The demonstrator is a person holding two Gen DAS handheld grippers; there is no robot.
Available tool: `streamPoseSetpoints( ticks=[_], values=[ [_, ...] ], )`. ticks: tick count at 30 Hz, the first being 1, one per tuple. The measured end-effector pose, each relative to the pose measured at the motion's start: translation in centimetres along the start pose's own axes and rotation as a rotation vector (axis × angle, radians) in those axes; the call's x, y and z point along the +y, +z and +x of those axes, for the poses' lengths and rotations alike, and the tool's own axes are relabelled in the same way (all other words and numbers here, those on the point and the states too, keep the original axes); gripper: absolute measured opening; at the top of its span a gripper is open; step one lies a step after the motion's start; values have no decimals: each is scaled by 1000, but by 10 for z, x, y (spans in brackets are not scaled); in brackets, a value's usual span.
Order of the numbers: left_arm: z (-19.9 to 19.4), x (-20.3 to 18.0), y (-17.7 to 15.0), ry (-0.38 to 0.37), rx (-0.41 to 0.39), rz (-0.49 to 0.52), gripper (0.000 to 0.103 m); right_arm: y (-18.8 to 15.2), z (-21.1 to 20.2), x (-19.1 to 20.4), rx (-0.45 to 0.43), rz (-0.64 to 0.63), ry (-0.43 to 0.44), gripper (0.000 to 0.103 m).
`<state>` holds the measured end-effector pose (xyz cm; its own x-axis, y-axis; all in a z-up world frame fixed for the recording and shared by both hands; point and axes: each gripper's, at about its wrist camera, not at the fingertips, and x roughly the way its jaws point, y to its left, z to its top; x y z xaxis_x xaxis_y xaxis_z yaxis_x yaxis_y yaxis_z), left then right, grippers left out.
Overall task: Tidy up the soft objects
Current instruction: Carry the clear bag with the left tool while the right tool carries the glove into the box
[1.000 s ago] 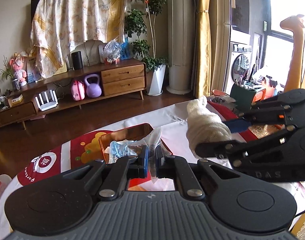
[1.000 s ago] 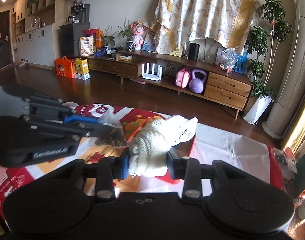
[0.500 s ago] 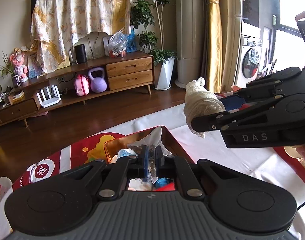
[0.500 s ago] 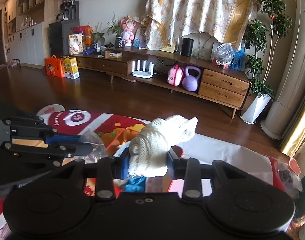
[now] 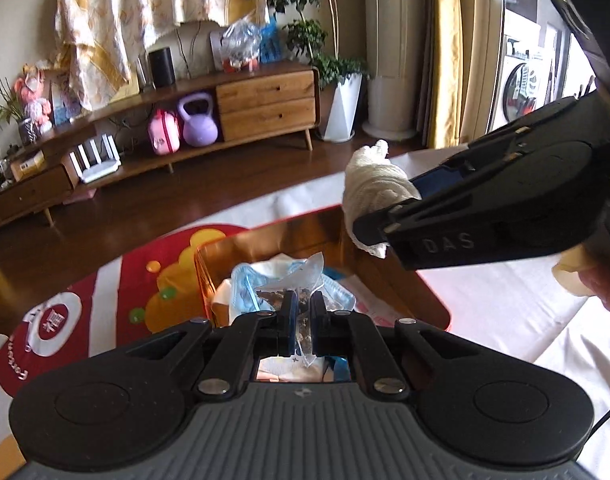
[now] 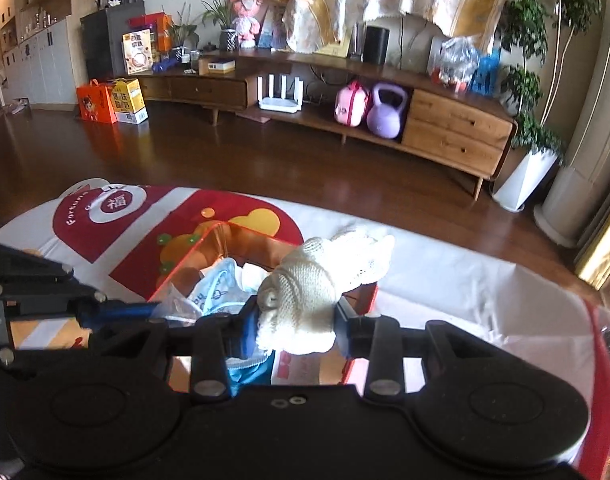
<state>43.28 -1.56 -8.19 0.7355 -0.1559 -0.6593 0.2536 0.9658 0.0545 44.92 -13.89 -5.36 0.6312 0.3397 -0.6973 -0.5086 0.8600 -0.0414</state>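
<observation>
Left gripper (image 5: 301, 316) pinches a clear bag (image 5: 301, 280) over the orange box (image 5: 325, 226); right gripper (image 6: 295, 326) clamps a white glove (image 6: 317, 280) above it

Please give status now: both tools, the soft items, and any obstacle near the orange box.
Left tool shut on clear plastic bag. Right tool shut on white knit glove. Both over orange box, blue masks already inside. No obstacle seen.
</observation>
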Motion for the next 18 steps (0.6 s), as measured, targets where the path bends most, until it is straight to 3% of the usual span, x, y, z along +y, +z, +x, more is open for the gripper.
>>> streamPoseSetpoints(
  ticks=[18],
  values=[
    [49,3,-13,-12,70,-22,7,-14,62,-6,92,46,8,36]
  ],
)
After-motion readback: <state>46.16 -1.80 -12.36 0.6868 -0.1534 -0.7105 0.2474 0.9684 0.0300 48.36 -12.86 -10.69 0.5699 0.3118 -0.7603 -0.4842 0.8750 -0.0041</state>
